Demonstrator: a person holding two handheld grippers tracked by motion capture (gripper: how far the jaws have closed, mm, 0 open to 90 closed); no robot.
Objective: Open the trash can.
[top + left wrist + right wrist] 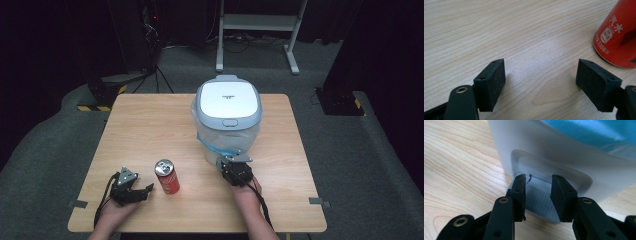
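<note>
Table point(150, 125): light wood, square, standing on grey carpet.

Bin point(228, 117): white body, grey-rimmed lid shut, a blue liner showing under the lid. It stood toward the far right part of the table. At the foot of its near side sat a grey pedal point(539, 201) in a recessed housing.

Can point(167, 176): red, upright, silver top with the pull-tab in place. It stood near the front edge, left of the bin and well apart from it. In the left gripper view the can point(617, 35) showed at upper right, with white lettering on its side.

Left gripper point(145, 192): held low at the front left of the table, just beside the can on its left, not touching it. The jaws were spread wide with bare wood between them point(540, 80).

Right gripper point(231, 161): held at the base of the bin's near side. The jaws stood partly apart, one on either side of the pedal point(538, 187); whether the pads touched it could not be told.
</note>
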